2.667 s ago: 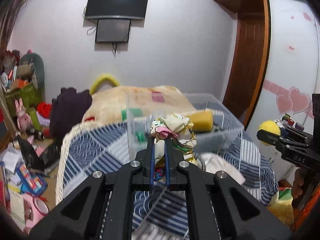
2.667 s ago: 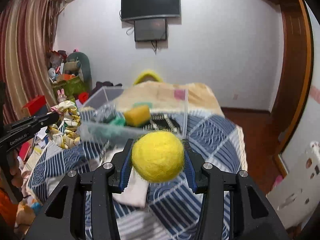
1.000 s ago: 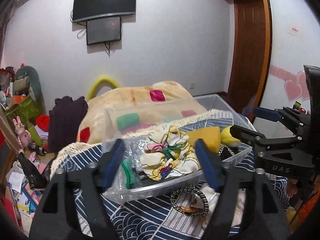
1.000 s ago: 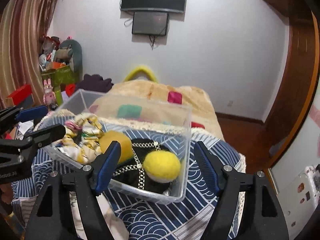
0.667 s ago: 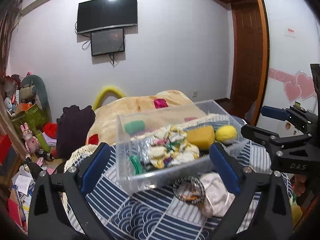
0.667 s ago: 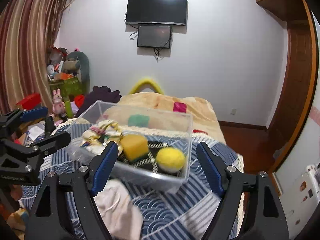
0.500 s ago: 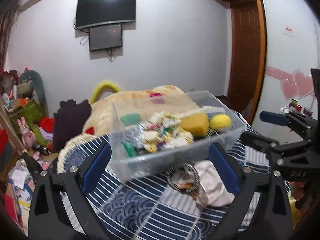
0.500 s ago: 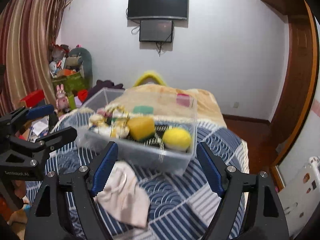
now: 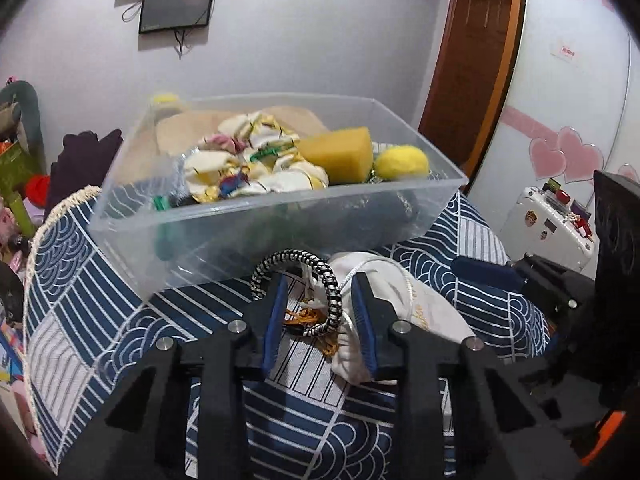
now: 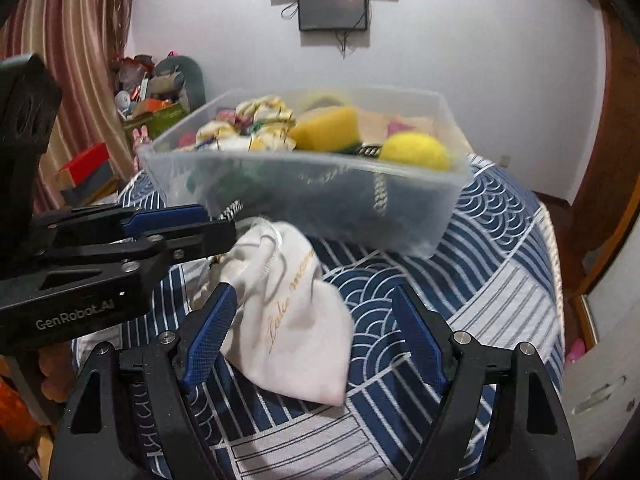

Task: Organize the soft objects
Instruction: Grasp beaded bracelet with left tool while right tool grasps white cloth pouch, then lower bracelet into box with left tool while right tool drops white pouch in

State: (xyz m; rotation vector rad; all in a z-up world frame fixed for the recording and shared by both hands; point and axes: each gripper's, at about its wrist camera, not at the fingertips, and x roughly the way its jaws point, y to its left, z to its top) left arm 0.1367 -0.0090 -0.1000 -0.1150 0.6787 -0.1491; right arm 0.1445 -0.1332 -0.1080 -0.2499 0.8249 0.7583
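Observation:
A clear plastic bin (image 9: 256, 216) (image 10: 420, 204) on the bed holds a patterned cloth (image 9: 256, 164), a yellow sponge (image 9: 336, 152) (image 10: 324, 128) and a yellow felt ball (image 9: 402, 162) (image 10: 416, 152). In front of it lie a black-and-white braided ring (image 9: 334, 296) and a white drawstring pouch (image 9: 404, 300) (image 10: 296, 312). My left gripper (image 9: 320, 312) is partly closed, its jaws on either side of the ring, which lies loose between them. My right gripper (image 10: 316, 320) is open, its jaws wide on either side of the pouch.
A blue-and-white patterned bedspread (image 9: 100, 312) (image 10: 500, 272) covers the bed. A dark garment (image 9: 80, 160) and cluttered toys (image 10: 156, 92) sit at the left. A wooden door (image 9: 468, 60) and a white suitcase (image 9: 548, 224) stand at the right.
Both grippers have let go of their objects into the bin, opened, pulled back and lowered toward the ring and pouch. The left jaws have narrowed around the ring.

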